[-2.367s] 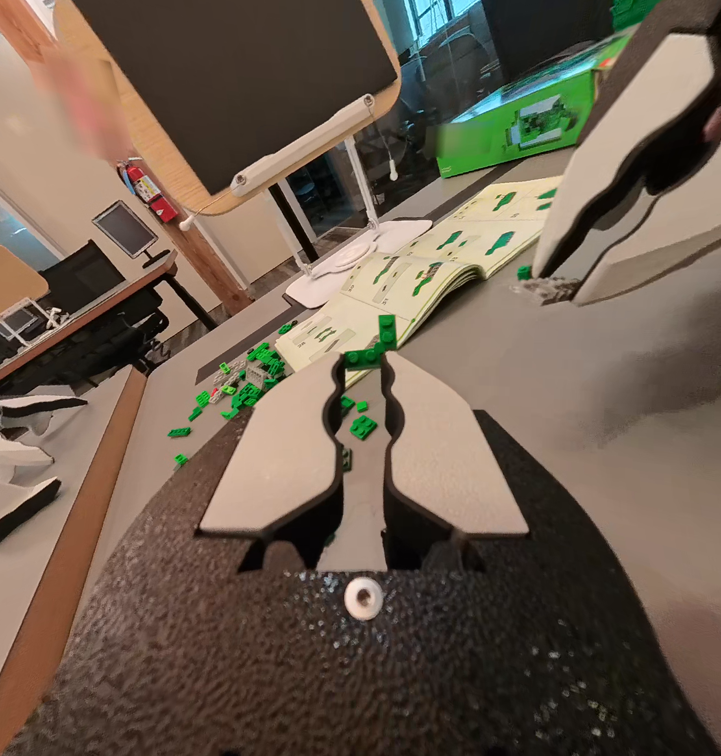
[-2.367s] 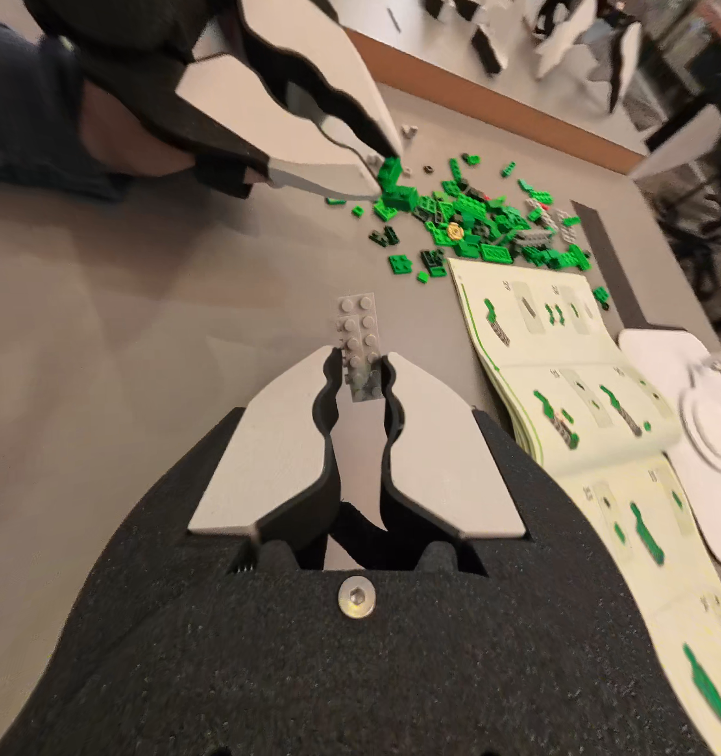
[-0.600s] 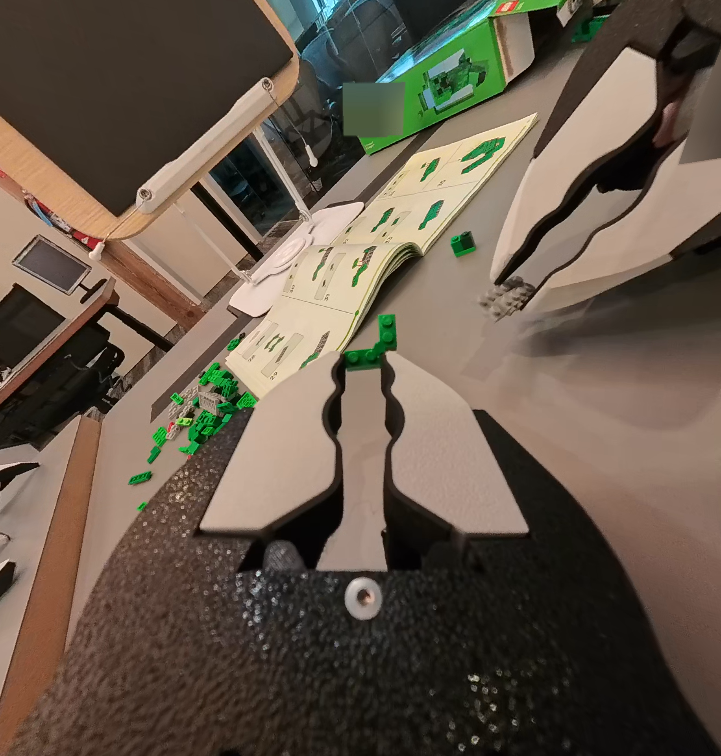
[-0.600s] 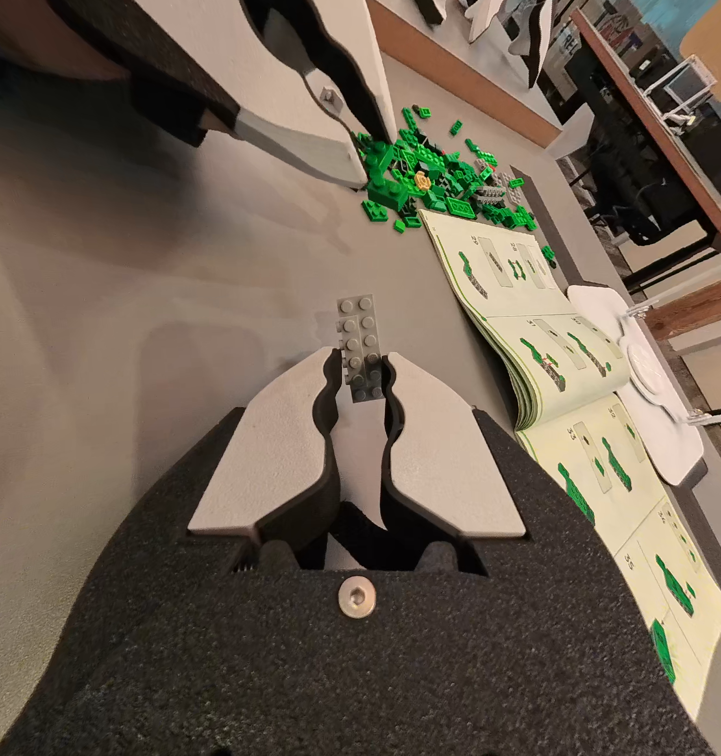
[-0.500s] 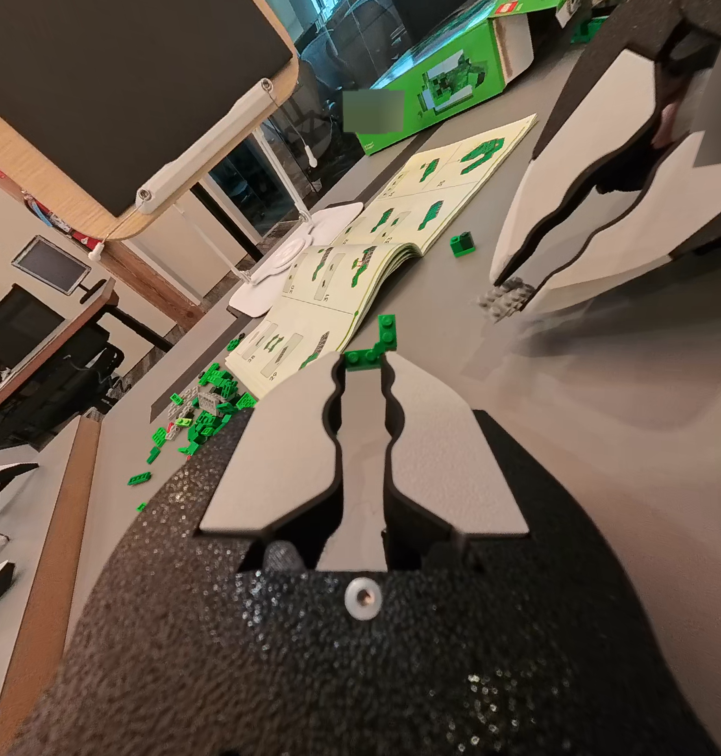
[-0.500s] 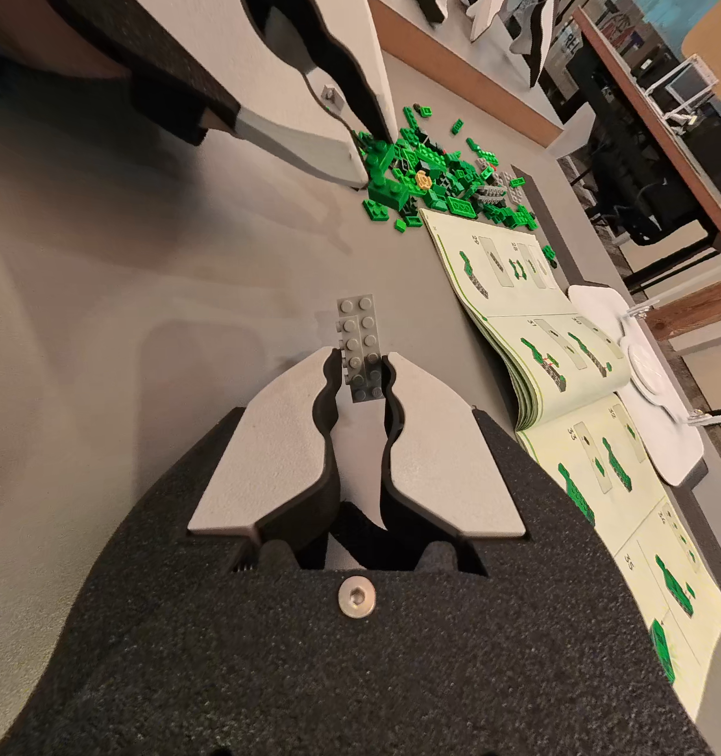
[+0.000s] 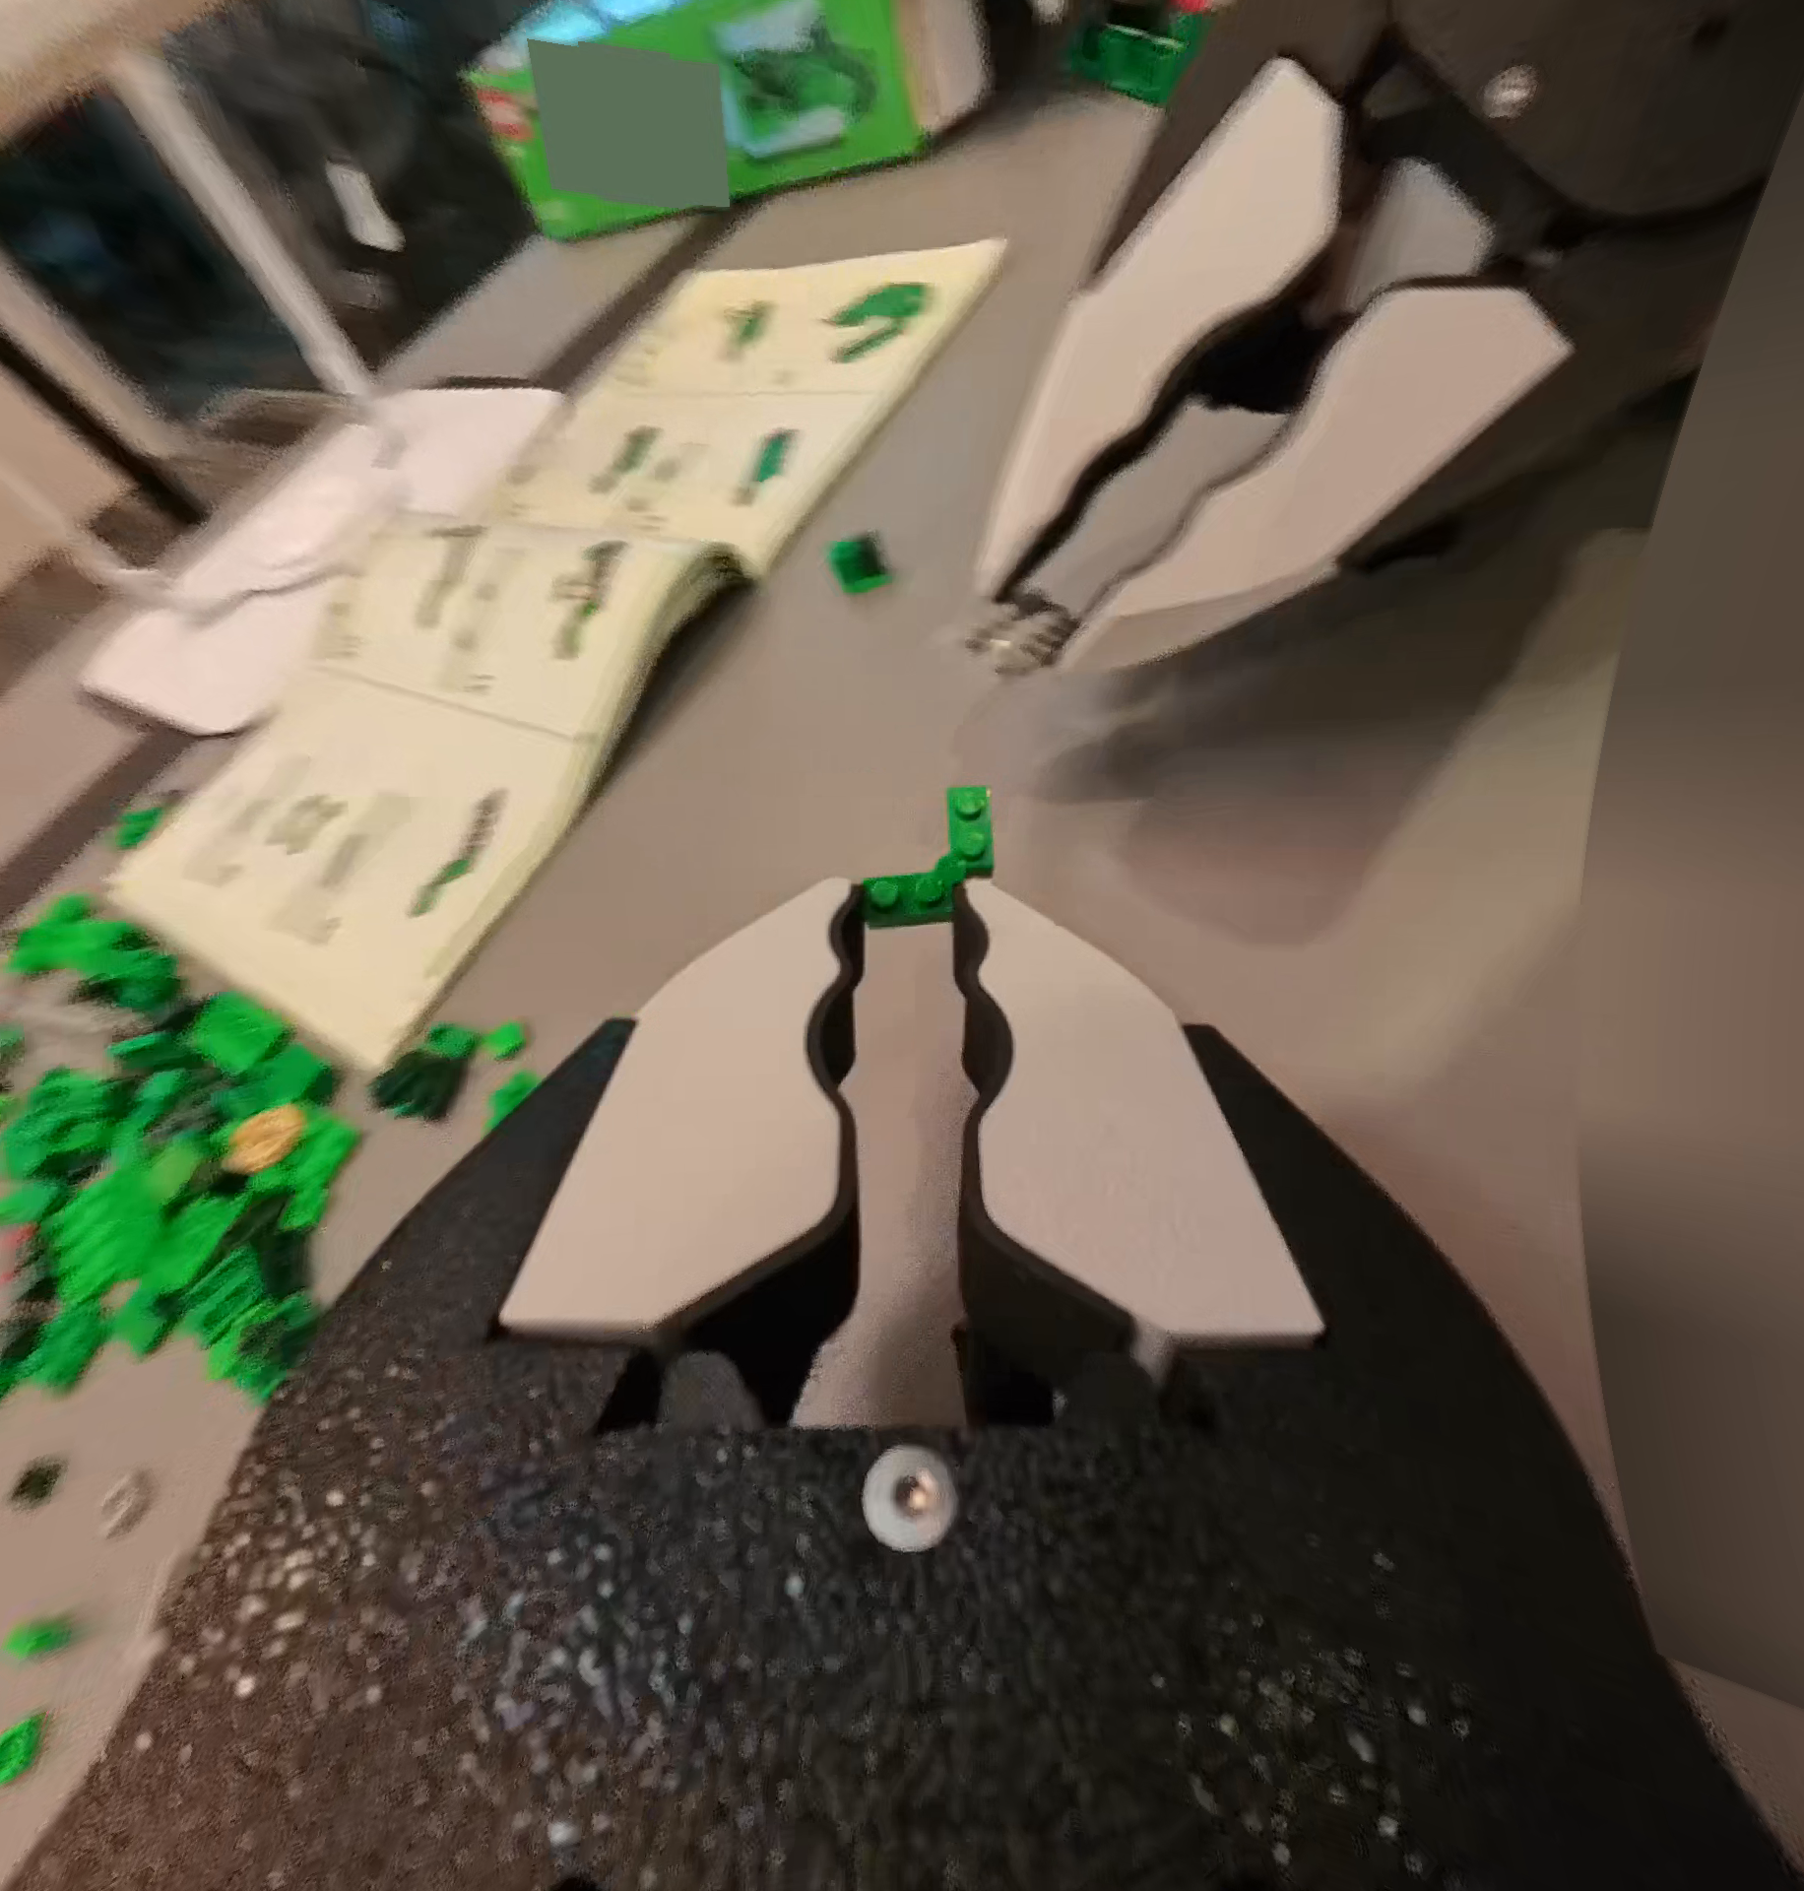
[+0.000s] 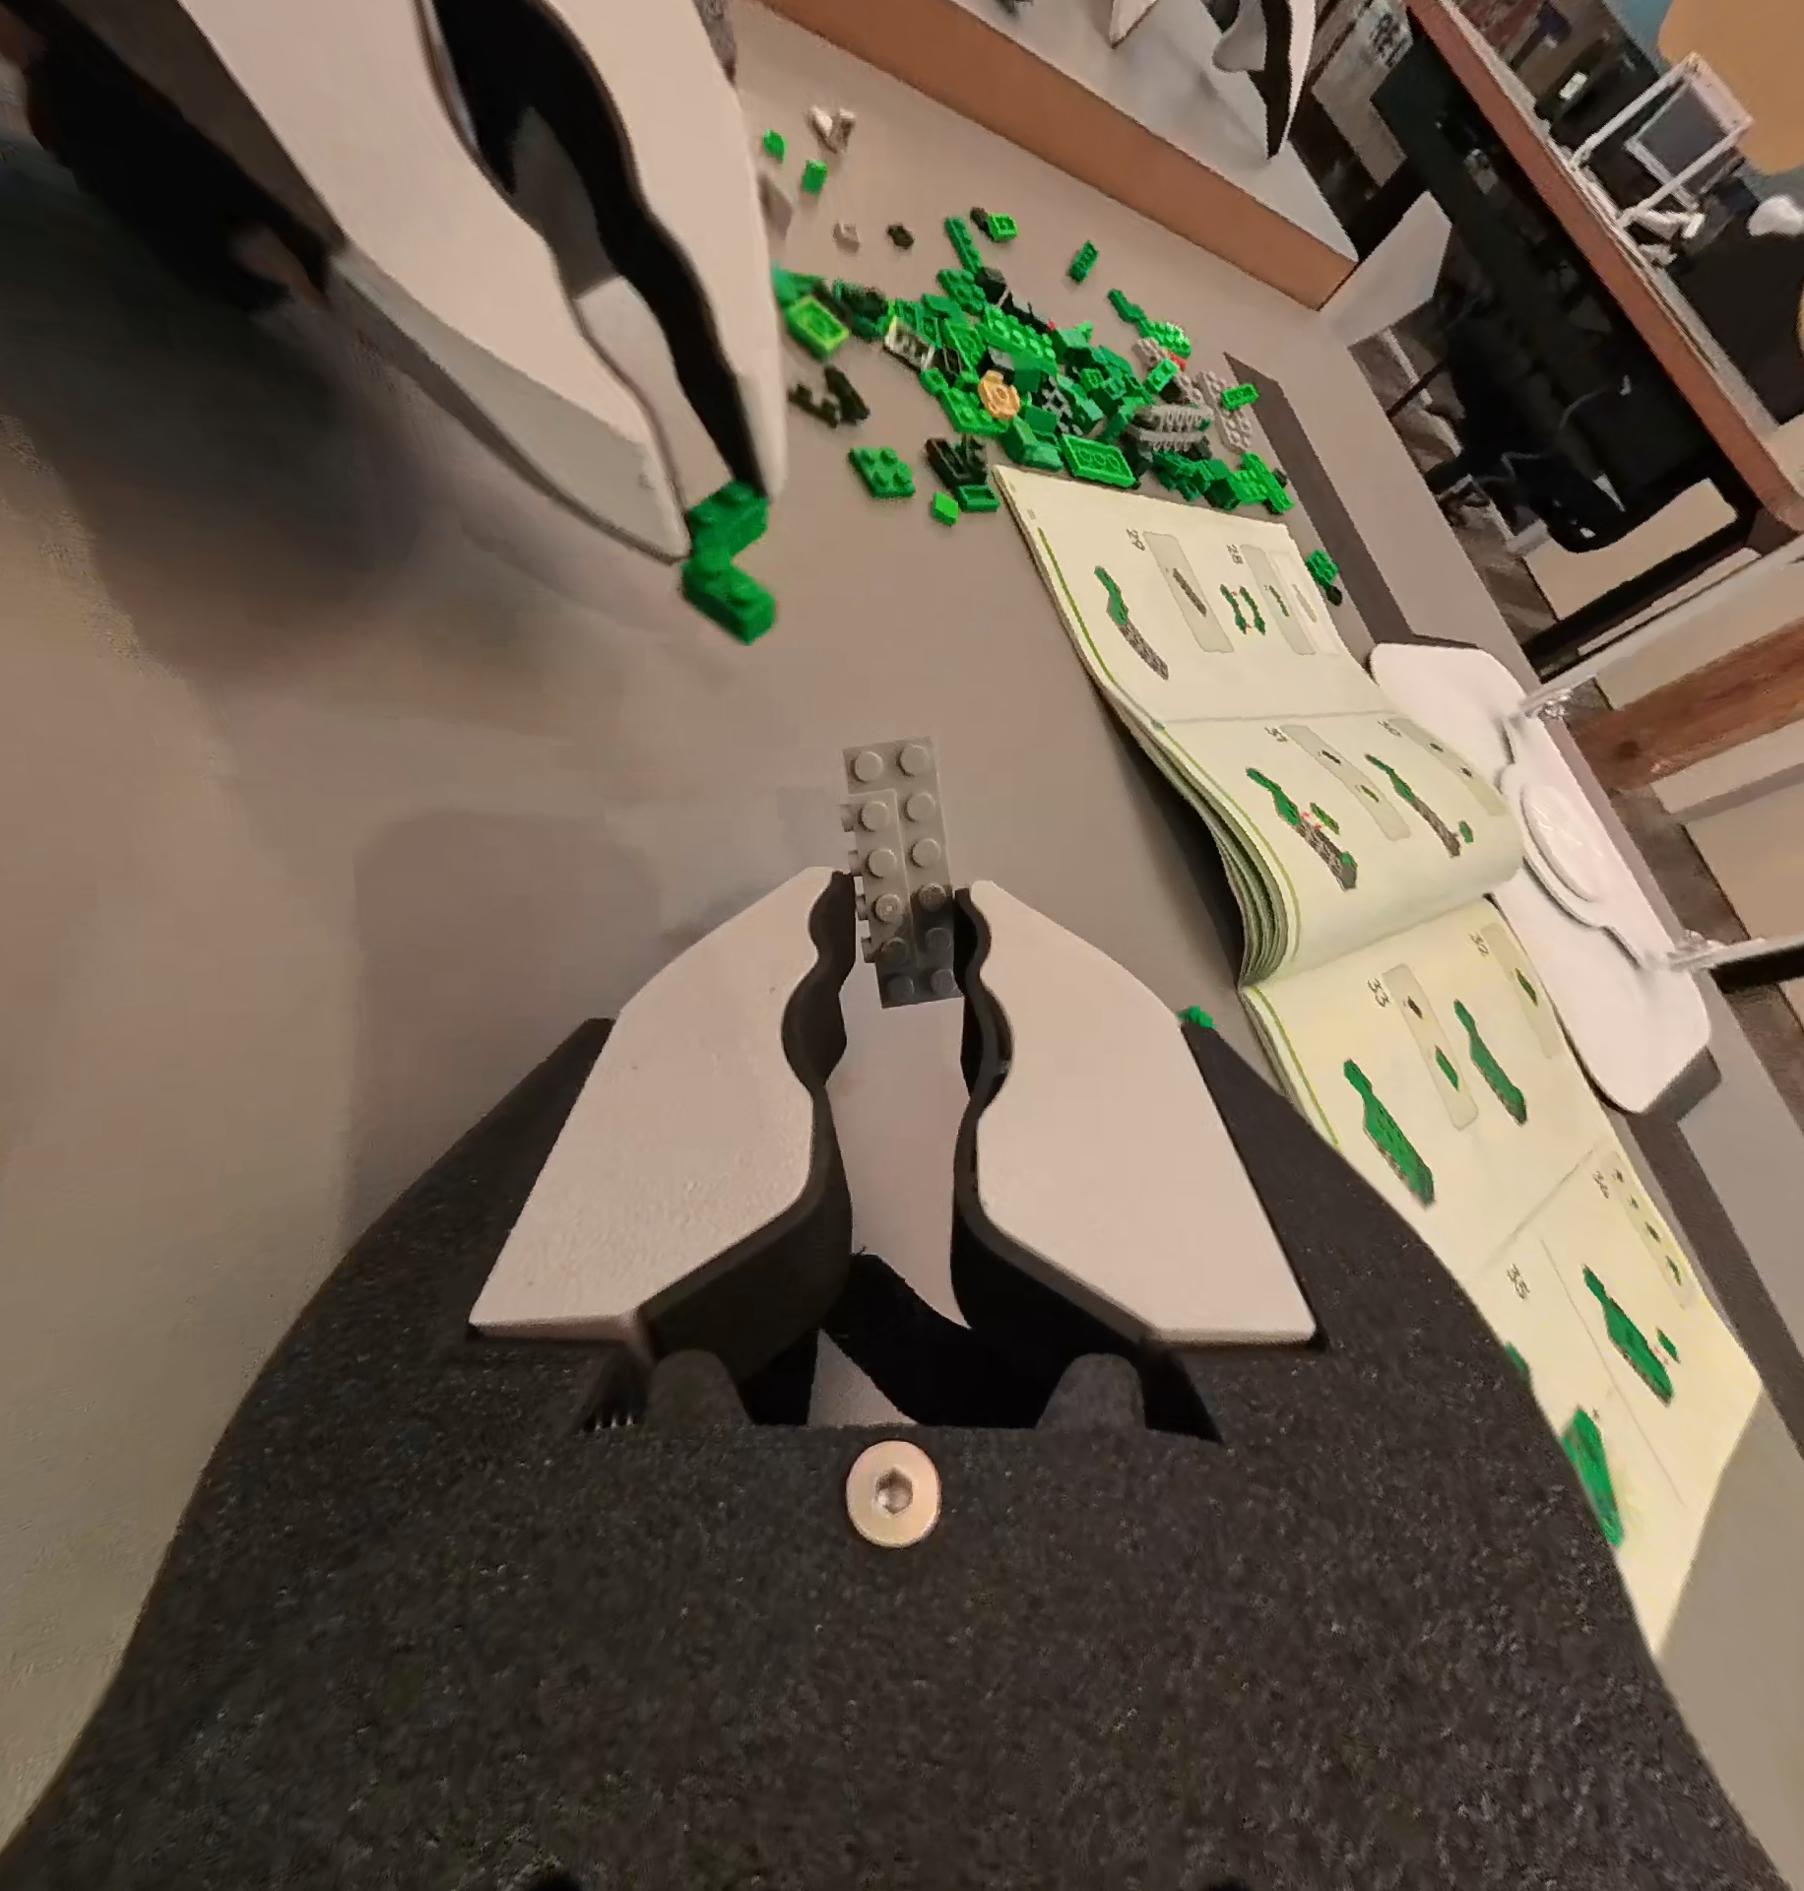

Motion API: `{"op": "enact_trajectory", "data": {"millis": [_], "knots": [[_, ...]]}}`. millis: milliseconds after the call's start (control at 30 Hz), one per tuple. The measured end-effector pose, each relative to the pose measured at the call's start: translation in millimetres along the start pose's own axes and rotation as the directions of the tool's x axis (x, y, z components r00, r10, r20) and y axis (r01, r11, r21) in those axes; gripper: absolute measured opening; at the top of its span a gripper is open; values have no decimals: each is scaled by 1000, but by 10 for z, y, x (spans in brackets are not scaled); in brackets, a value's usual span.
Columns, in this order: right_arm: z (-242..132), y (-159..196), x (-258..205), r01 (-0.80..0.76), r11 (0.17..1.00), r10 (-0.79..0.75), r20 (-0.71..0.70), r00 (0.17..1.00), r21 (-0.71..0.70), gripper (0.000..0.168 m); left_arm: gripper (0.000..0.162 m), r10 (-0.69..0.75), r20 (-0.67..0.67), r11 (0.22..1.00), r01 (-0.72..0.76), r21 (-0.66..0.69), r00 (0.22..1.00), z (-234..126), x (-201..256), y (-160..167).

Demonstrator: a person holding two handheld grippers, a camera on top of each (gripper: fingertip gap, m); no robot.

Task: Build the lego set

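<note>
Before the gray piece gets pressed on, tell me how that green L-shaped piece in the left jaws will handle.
The green L-shaped piece looks like stiff plastic, so it should not flex. The left gripper pinches only one end, the other arm sticking out, so a push there may twist it. It seems made of small joined plates, which could pop apart.

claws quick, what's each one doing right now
Left claw: shut on the green L-shaped lego piece.
Right claw: shut on the grey lego plates.
</note>
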State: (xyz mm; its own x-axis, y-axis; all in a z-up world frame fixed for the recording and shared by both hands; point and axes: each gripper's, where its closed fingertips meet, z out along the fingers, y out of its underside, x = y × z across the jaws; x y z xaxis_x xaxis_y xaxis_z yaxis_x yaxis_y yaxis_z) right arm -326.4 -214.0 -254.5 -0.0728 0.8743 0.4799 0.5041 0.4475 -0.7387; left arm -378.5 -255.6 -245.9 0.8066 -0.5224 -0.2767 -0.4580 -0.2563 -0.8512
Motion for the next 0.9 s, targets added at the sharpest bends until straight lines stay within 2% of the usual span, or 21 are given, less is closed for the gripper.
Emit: {"op": "enact_trajectory", "data": {"millis": [100, 200, 267, 367, 467, 633, 733, 900], "knots": [[-43, 83, -35, 12, 1000, -11, 16, 1000, -26, 18, 16, -18, -208, 997, 1, -77, 978, 38, 277, 67], [-61, 117, -71, 22, 999, -20, 46, 999, -37, 18, 16, -36, -387, 993, -12, -121, 921, 30, 490, 123], [-65, 125, -82, 27, 999, -24, 59, 998, -41, 18, 16, -31, -470, 993, -26, -116, 882, 6, 575, 114], [-62, 145, -103, 30, 998, -27, 74, 997, -47, 18, 16, -113, -523, 979, 6, -202, 845, 6, 612, 197], [-61, 151, -124, 29, 999, -25, 87, 996, -44, 18, 31, -176, -525, 970, 55, -237, 833, 19, 616, 211], [-62, 152, -124, 10, 999, -7, 98, 995, -34, 18, 55, -248, -374, 954, 158, -255, 894, -1, 520, 196], [-64, 154, -120, 5, 1000, -2, 102, 995, -30, 18, 58, -234, -290, 954, 162, -250, 928, -21, 532, 194], [-65, 152, -122, 2, 1000, 0, 104, 995, -27, 18, 47, -139, -194, 954, 79, -291, 971, -16, 479, 278]]}}
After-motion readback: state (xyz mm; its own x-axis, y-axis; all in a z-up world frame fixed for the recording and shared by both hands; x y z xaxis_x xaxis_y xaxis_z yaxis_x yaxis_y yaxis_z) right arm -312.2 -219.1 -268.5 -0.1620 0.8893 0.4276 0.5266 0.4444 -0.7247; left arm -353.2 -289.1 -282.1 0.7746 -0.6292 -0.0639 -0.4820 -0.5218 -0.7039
